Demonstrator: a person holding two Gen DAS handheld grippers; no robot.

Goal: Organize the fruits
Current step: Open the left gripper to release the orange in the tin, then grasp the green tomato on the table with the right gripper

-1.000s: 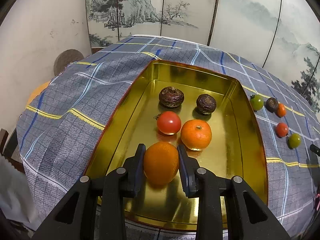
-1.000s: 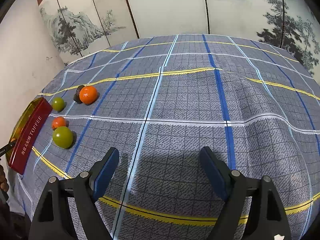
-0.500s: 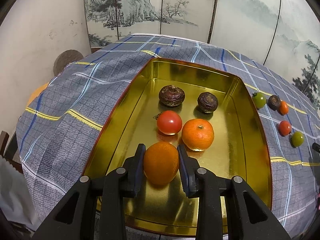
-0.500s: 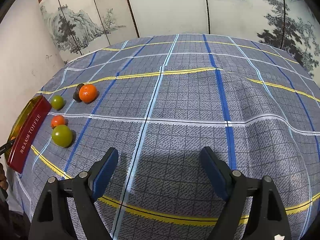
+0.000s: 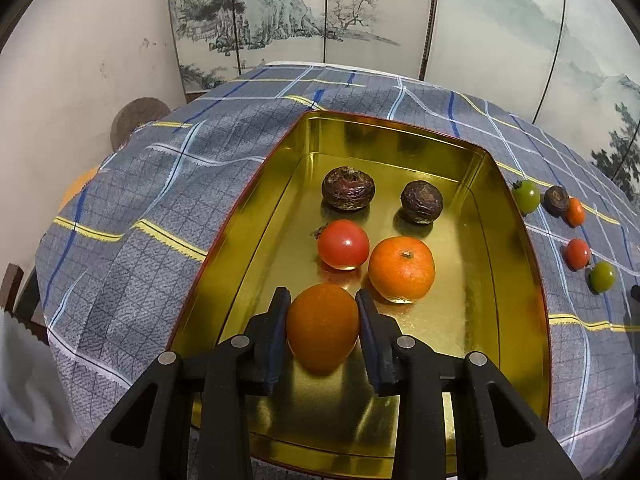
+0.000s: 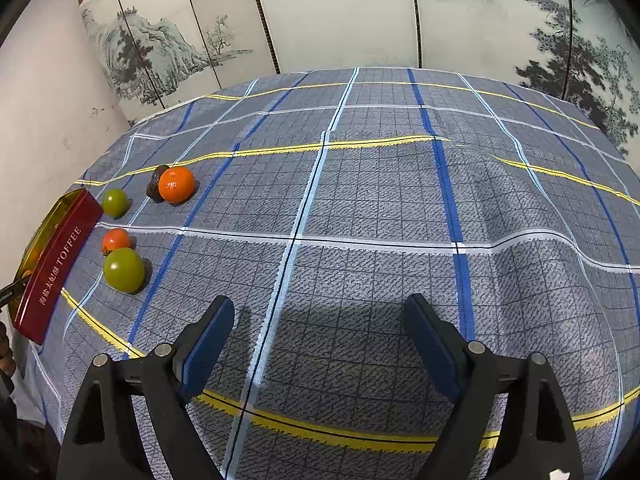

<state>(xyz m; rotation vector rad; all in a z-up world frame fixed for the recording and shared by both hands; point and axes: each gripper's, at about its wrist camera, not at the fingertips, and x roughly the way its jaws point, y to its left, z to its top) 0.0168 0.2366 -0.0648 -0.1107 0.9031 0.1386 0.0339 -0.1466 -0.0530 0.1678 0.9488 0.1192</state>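
An orange (image 5: 322, 326) sat low in the gold tin (image 5: 516, 264), near its front end, and the left gripper (image 5: 322, 330) was clamped on it, one dark pad pressed against each side of the fruit. Just beyond it in the tin lay a mandarin (image 5: 401, 269) and a red tomato (image 5: 343, 243) side by side, and behind those two dark wrinkled fruits (image 5: 348, 188), a little apart from each other. The tin rested on a grey-blue checked tablecloth (image 5: 132, 216) crossed with yellow and blue lines. To the right of the tin, out on the cloth, more fruit lay loose: a green tomato (image 5: 527, 196) closest to the tin's wall, a dark fruit (image 5: 556, 200) touching a small orange one (image 5: 574, 212), then a small red tomato (image 5: 577, 253) and another green tomato (image 5: 602, 277) nearer the front. The right gripper (image 6: 320, 344) hung over bare cloth well away from that loose fruit, its jaws spread wide with nothing between them, and they had just been opening further. From its side the tin showed a red outer wall lettered TOFFEE (image 6: 56, 264). A folding screen (image 5: 280, 20) painted with mountains and pines stood behind the table.
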